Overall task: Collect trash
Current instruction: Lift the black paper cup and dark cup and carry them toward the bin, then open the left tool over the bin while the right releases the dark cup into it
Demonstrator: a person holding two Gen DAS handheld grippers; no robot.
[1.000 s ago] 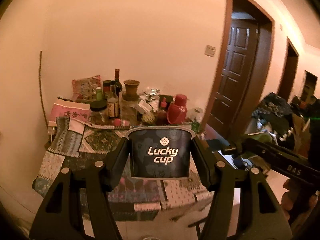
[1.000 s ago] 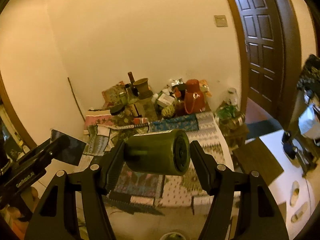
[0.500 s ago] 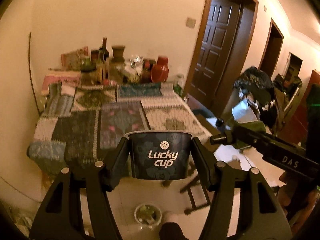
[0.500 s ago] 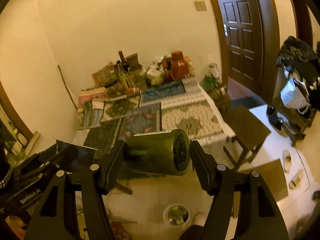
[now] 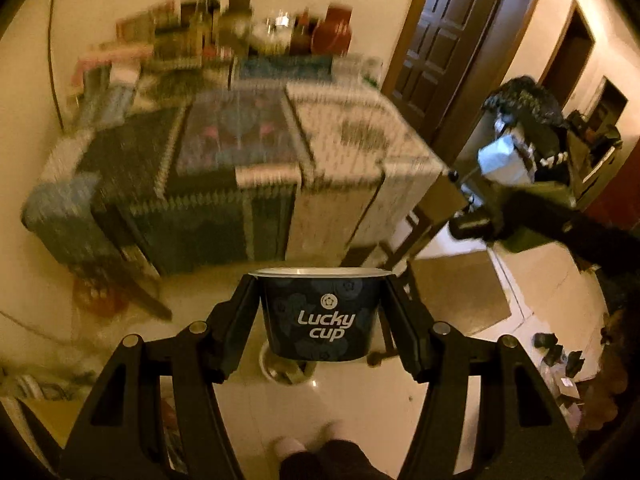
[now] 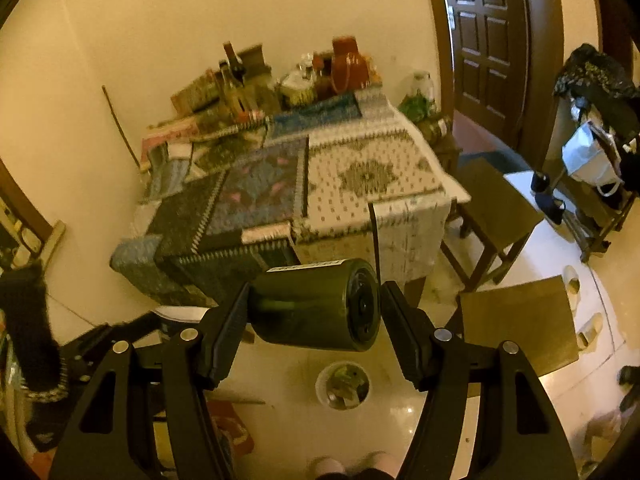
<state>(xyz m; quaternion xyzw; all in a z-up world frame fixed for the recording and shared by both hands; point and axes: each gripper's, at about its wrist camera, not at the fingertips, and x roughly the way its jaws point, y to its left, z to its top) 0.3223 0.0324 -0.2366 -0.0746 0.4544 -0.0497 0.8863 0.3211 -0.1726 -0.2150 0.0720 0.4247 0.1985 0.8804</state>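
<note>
Our left gripper point(image 5: 320, 312) is clenching an upright dark blue paper cup point(image 5: 320, 314); our right gripper point(image 6: 314, 306) is gripping a green glass bottle point(image 6: 316, 304) lying crosswise, both hanging above a small round bin point(image 6: 342, 386) on the floor.

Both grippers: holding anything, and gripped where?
Left gripper clamps the dark Lucky cup upright by its side walls. Right gripper clamps the green bottle lying sideways, by its body.

Left gripper point(image 5: 320, 312) tilted down, jaws clamped on load; right gripper point(image 6: 314, 306) likewise.
</note>
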